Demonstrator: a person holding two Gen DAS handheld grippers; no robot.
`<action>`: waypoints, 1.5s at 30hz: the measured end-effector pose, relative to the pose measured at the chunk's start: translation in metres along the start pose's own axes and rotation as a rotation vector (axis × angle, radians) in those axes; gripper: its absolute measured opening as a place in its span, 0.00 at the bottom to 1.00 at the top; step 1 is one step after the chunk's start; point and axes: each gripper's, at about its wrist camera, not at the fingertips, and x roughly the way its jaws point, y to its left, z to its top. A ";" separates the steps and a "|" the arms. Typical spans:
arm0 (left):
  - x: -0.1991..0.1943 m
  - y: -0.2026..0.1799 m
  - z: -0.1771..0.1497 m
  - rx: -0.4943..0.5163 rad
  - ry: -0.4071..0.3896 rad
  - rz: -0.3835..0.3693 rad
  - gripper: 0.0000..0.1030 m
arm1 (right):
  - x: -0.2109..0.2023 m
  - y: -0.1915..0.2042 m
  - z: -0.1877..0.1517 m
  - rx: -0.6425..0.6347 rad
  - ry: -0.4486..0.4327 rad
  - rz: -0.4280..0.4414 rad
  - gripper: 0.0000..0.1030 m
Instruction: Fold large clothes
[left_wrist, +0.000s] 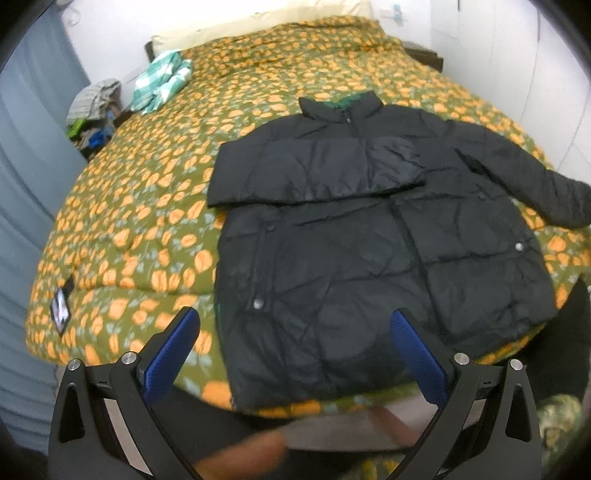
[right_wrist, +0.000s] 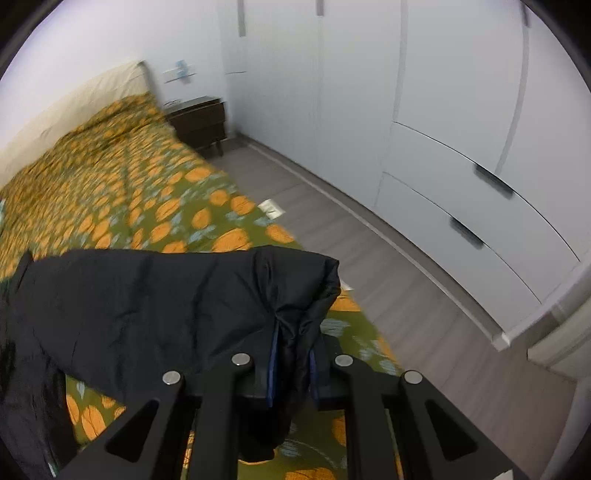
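Observation:
A black puffer jacket (left_wrist: 369, 240) lies front-up on the bed, collar toward the far end. Its left sleeve is folded across the chest; its right sleeve (left_wrist: 535, 184) stretches out toward the right edge. My left gripper (left_wrist: 295, 325) is open and empty, hovering over the jacket's hem near the bed's front edge. In the right wrist view my right gripper (right_wrist: 293, 354) is shut on the cuff of the black sleeve (right_wrist: 166, 306) and holds it lifted above the bedspread.
The bed has an orange-and-green floral bedspread (left_wrist: 147, 221). A green-white checked cloth (left_wrist: 162, 81) lies near the headboard. A pile of clothes (left_wrist: 96, 110) sits beside the bed. A dark nightstand (right_wrist: 199, 122), white wardrobes (right_wrist: 443, 147) and grey floor (right_wrist: 351, 240) are right of the bed.

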 end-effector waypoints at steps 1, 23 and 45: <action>0.009 -0.004 0.008 0.011 -0.003 -0.008 1.00 | 0.001 0.007 -0.003 -0.019 0.003 0.010 0.23; 0.210 -0.113 0.161 0.124 0.130 -0.116 0.24 | -0.155 0.117 -0.130 -0.255 -0.124 0.253 0.72; 0.112 0.407 -0.006 -0.769 0.015 0.128 0.22 | -0.209 0.238 -0.151 -0.447 -0.165 0.503 0.72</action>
